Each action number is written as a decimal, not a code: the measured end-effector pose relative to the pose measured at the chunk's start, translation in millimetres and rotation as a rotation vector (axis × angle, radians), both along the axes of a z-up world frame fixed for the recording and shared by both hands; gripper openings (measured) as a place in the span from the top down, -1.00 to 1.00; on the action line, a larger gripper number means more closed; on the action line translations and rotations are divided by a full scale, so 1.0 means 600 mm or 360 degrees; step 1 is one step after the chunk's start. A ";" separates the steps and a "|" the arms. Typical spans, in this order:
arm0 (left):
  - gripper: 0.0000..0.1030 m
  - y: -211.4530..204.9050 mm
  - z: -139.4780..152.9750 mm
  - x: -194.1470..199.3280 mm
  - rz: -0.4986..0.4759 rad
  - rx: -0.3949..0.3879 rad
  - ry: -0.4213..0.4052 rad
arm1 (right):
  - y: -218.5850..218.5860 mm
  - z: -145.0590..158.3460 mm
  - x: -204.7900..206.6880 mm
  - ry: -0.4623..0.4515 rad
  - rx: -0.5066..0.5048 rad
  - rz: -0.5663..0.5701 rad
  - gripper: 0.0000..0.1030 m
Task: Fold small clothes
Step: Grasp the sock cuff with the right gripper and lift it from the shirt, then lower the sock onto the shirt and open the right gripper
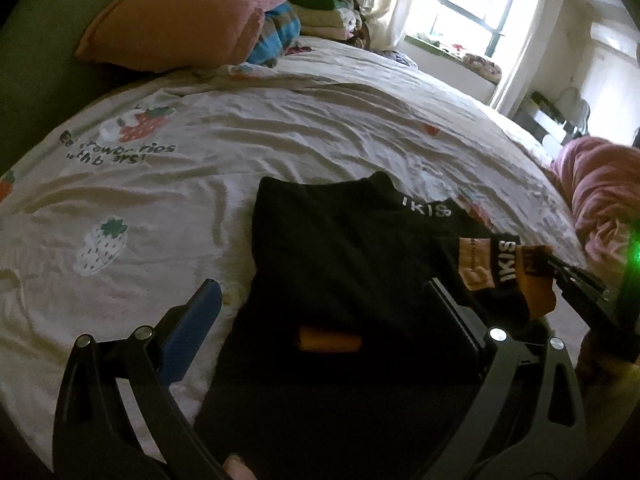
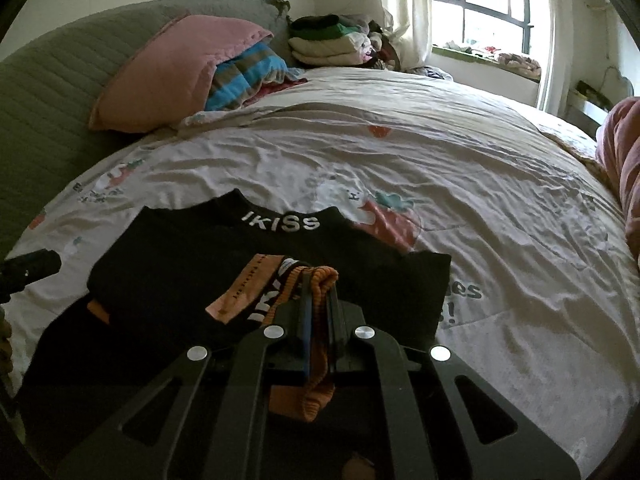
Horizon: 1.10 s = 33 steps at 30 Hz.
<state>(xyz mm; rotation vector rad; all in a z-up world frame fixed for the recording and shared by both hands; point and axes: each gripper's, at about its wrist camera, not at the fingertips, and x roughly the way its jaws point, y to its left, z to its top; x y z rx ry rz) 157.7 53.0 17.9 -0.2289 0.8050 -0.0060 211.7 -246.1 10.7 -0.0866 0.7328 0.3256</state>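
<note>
Black garment (image 2: 224, 276) with orange trim, soft knit, lying mostly flat on the strawberry-print bedsheet (image 2: 460, 208) at the near edge of the bed, white-lettered neckband at its far side. Right gripper (image 2: 318, 304) clamped tight on the orange ribbed hem (image 2: 316, 392), a fold of it bunched between the pads and hanging loose below them. Left gripper (image 1: 320, 308) spread wide over the garment's near left part, blue pad (image 1: 192, 328) over the sheet just beside the cloth, the other finger over the black fabric, nothing pinched. Judging by the drape: light, limp, no stiffness of its own, likely to sag and crumple wherever unsupported and to slide a little over the smooth sheet. Best taken at the thicker ribbed borders, hem or neckband, where a pinch bites on several layers and holds; thin single cloth in the middle probably slips out. A second hold at the near left corner of the hem seems needed to keep the edge straight while folding. Pink pillow (image 2: 176, 68) and stack of folded clothes (image 2: 332, 40) far off at the head of the bed, well apart.
</note>
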 end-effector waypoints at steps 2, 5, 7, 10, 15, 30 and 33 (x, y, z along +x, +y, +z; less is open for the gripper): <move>-0.81 -0.006 -0.003 0.003 -0.0013 0.0022 0.0002 | 0.001 -0.003 -0.001 0.0001 -0.0014 -0.0010 0.91; -0.81 -0.016 -0.008 0.009 -0.0027 0.0054 0.0010 | 0.001 -0.006 0.001 0.0007 -0.0035 -0.0022 0.90; -0.81 -0.022 -0.013 0.014 -0.0039 0.0067 0.0020 | 0.003 -0.010 0.001 0.0012 -0.0062 -0.0030 0.90; -0.81 -0.034 -0.020 0.023 -0.0061 0.0101 0.0040 | 0.002 -0.017 0.003 0.0034 -0.0074 -0.0042 0.90; -0.81 -0.052 -0.031 0.031 -0.0093 0.0155 0.0063 | -0.001 -0.023 0.004 0.0047 -0.0084 -0.0068 0.86; -0.81 -0.068 -0.052 0.051 -0.0136 0.0222 0.0115 | 0.009 -0.018 -0.018 0.0071 -0.0034 0.0010 0.30; -0.81 -0.065 -0.067 0.060 -0.0141 0.0226 0.0161 | 0.032 -0.023 -0.029 0.0106 -0.0040 0.0095 0.24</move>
